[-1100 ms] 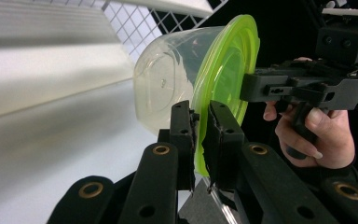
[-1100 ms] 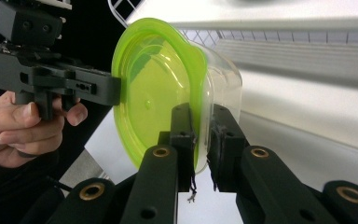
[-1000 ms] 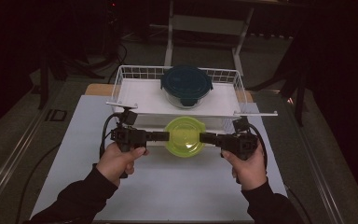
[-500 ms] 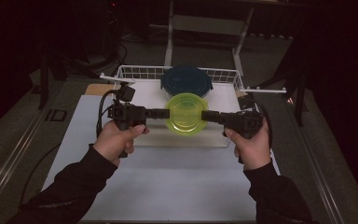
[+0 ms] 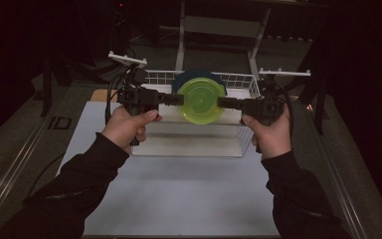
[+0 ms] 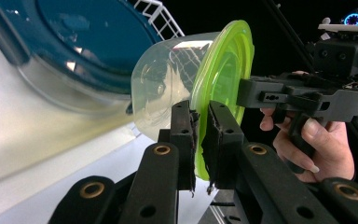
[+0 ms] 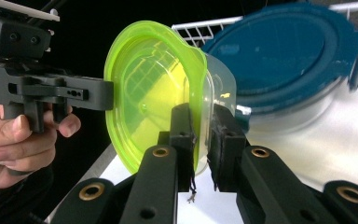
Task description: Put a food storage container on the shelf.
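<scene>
The left tool (image 5: 178, 99) and right tool (image 5: 222, 102) each pinch the rim of a clear round plastic container with a lime-green lid (image 5: 201, 100). It hangs tilted, above the white worktop (image 5: 179, 194).

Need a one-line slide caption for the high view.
Both grippers hold a green-lidded container above the wire rack.

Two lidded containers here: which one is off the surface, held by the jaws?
The green-lidded container, clamped at opposite rim edges by both grippers and tipped on its side. The blue-lidded container sits in the white wire basket.

Both grippers' jaws clamped, facing inward.
</scene>
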### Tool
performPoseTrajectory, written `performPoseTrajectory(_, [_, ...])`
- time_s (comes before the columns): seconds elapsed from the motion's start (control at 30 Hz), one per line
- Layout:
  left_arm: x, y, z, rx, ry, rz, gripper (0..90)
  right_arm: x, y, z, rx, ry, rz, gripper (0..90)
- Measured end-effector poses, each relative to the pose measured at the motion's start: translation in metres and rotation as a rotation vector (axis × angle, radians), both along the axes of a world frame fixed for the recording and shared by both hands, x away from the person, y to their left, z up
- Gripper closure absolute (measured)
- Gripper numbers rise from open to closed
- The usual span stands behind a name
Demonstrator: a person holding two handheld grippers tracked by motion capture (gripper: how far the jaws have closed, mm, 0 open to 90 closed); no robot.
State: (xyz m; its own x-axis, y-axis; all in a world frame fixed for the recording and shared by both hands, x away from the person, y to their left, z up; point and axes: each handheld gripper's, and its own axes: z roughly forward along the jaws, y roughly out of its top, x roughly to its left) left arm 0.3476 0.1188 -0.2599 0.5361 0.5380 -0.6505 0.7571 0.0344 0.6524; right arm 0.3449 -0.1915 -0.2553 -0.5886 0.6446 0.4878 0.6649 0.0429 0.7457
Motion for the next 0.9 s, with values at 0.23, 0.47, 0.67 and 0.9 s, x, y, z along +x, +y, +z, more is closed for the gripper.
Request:
performPoseTrajectory(0.23, [0.022,-0.003,0.01,0.001,0.01,0.009,81.4,0.018,0.0,0.009,0.001,-0.003,-0.028,80.8])
performPoseTrajectory(0.47, [0.041,-0.007,0.012,-0.003,0.015,0.039,81.3,0.037,0.0,0.015,-0.004,0.005,-0.064,80.7])
performPoseTrajectory(0.67, [0.054,-0.009,0.007,0.008,0.035,0.057,80.9,0.05,0.001,0.013,-0.016,0.021,-0.08,80.7])
performPoseTrajectory(0.9, [0.061,-0.007,0.003,-0.028,0.06,0.061,80.2,0.06,-0.001,0.011,0.003,0.058,-0.072,80.3])
